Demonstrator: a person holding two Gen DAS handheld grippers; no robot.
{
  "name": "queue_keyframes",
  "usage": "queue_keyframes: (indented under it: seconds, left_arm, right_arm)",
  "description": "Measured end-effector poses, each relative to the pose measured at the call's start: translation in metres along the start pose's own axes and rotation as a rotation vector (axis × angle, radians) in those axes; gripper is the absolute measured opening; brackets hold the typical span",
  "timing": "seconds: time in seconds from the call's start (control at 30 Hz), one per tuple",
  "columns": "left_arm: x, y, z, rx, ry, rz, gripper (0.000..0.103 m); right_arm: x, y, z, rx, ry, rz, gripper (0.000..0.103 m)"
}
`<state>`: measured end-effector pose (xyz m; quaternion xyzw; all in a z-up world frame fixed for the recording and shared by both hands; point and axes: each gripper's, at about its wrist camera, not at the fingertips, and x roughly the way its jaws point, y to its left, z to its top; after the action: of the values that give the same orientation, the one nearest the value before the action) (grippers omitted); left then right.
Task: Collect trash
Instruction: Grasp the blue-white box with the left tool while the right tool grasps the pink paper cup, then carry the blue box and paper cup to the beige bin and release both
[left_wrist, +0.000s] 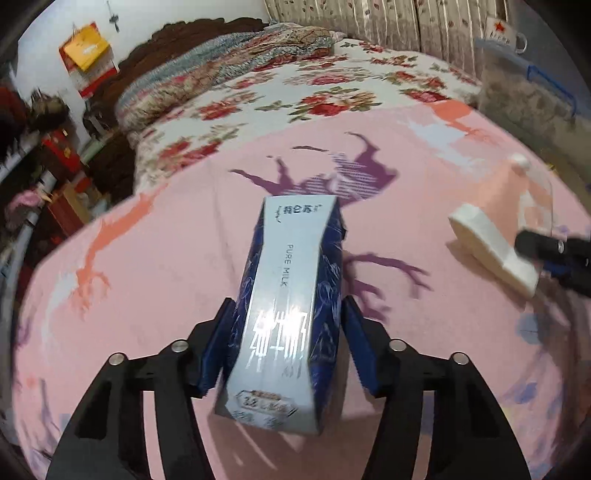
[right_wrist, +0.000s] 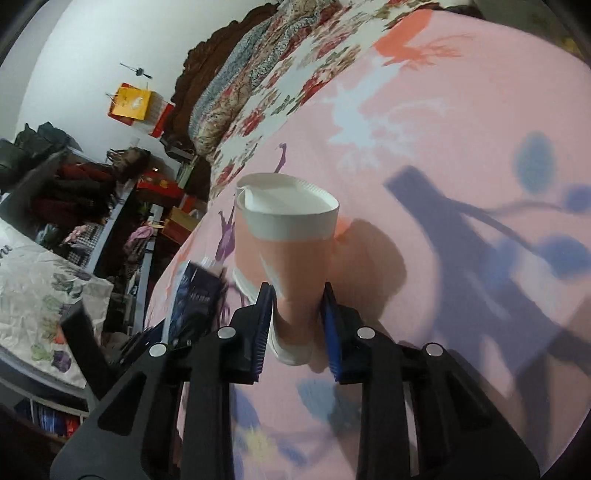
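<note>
While both items were lifted over the pink bedspread, the left tool was clenched on a blue-and-white milk carton, its two blue pads pressing the carton's long side faces near the base. The carton pointed away toward 12 o'clock, its far end tilted slightly to 1 o'clock. To do this step well, the grip would best stay low and square on the flat faces, since the carton walls already looked pinched inward and a harder squeeze could crush it further.

At 3 o'clock in the left view, the right tool grasped a pink-and-white paper cup by its narrow base, the wide white rim facing 12 o'clock in its own view. The cup's taper meant it could slip forward out of the pads; keeping the mouth tilted upward would probably reduce that risk. The floral quilt lay beyond at 12 o'clock. No bin or bag for the trash could be identified with confidence, so the drop point could not be judged.
</note>
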<state>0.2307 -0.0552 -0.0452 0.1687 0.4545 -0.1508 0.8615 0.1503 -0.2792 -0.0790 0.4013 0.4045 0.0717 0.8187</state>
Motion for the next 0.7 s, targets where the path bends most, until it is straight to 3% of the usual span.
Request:
queue_keyframes:
  seconds: [0.1, 0.27, 0.53, 0.7]
  left_arm:
    - [-0.013, -0.023, -0.005, -0.017, 0.021, -0.154, 0.053]
    - [-0.022, -0.110, 0.000, 0.114, 0.028, -0.281, 0.052]
    - [-0.016, -0.249, 0.044, 0.257, 0.027, -0.396, 0.051]
    - [-0.013, -0.322, 0.086, 0.316, 0.020, -0.442, 0.051]
  right_arm:
    - [-0.026, -0.018, -0.011, 0.007, -0.018, -0.001, 0.028]
    - [-0.080, -0.068, -0.010, 0.084, -0.116, -0.023, 0.028]
    - [-0.157, -0.136, 0.007, 0.192, -0.254, -0.054, 0.028]
    - [-0.202, -0.177, 0.039, 0.233, -0.347, -0.078, 0.028]
